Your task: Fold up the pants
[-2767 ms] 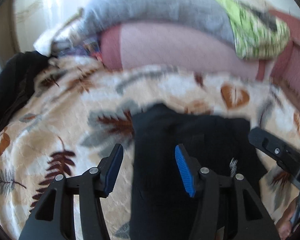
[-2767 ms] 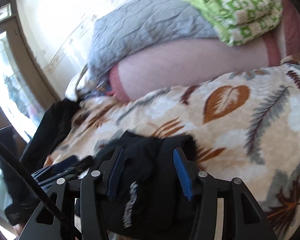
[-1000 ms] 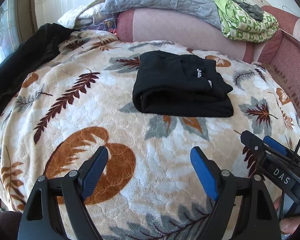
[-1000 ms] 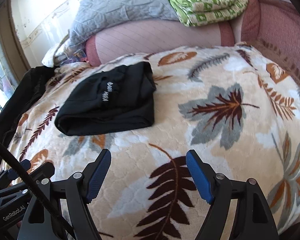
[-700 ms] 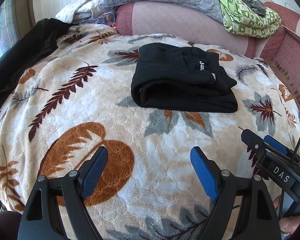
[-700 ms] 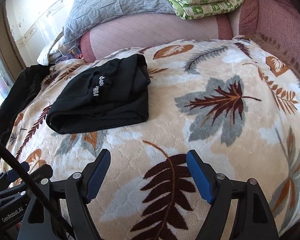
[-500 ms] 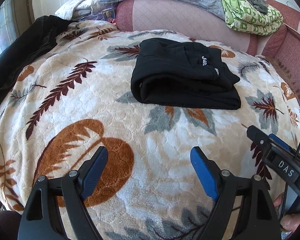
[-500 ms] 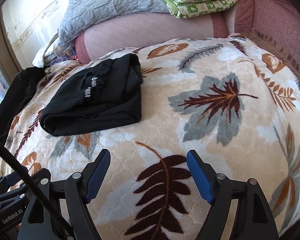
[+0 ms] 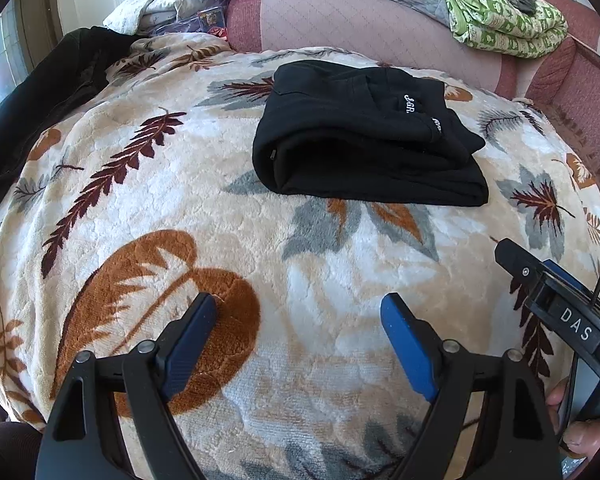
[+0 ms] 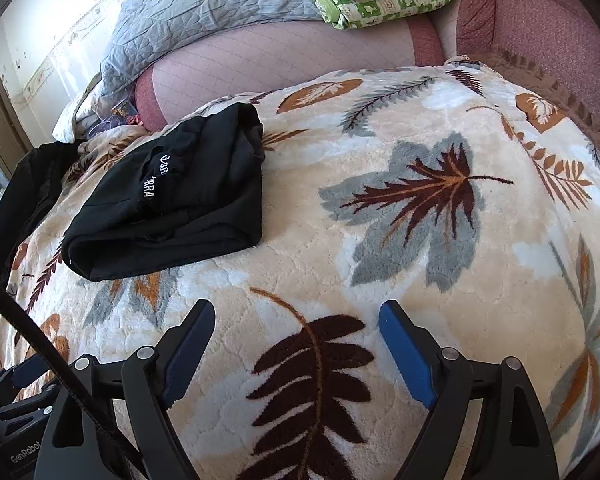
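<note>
Black folded pants (image 9: 364,136) on leaf-print blanket (image 9: 172,208), left gripper (image 9: 300,320) fingers spread — right gripper (image 10: 296,322) fingers opening, empty

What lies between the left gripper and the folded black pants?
Nothing visible: only bare leaf-print blanket separates the open, empty left gripper from the folded black pants.

Bright daylight from the overexposed window (image 9: 4,60) at left, sharp focus throughout, strong fisheye bending and dark vignette at corners.
</note>
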Demonstrator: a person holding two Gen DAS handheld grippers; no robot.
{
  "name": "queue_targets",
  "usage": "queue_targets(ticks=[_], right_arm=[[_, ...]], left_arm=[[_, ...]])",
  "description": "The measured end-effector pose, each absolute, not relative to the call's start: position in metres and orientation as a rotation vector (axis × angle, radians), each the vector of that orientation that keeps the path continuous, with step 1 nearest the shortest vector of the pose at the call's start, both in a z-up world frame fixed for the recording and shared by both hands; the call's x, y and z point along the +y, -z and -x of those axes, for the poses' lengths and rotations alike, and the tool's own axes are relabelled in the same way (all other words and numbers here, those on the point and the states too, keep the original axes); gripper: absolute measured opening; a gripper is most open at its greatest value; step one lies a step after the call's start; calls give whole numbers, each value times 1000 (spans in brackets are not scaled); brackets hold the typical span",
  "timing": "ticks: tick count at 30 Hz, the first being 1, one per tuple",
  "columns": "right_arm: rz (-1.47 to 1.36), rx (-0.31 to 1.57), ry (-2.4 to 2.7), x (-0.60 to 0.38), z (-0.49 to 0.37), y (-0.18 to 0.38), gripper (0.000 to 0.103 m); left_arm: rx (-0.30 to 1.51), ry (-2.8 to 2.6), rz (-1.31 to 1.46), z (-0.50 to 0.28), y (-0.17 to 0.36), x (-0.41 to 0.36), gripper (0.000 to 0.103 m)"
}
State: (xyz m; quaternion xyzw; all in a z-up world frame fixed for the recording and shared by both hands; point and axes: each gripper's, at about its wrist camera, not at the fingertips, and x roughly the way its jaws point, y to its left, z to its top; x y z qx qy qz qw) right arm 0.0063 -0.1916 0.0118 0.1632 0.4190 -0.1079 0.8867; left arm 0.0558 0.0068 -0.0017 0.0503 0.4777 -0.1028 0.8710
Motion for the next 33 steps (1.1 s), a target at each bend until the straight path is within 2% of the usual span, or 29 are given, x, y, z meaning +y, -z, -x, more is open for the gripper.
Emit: queue_targets(ticks=[4,9,16,17,20,25,33], right_arm=[[-309,884,217,-187,-10,-10,94],[-288,890,217,-184,-11,-8,95],[-301,888,209,-186,-11,-8,95],[-304,885,208,-186,-11,-8,95],[-335,841,213,-191,-2,-14,95],[-326,717,294,-198,21,-36,96],[-261,727,323,-192,23,-36,96]], left_arm=[[984,226,-103,-53,-2,7,84],[901,231,-108,-43,-13,3,84],[650,168,-153,-13,-41,-1,84],[611,157,-149,-8,-46,0,86],[489,111,-137,4,-66,7,103],[329,56,-126,19,-94,22,103],[287,61,-134,23,-109,26,103]])
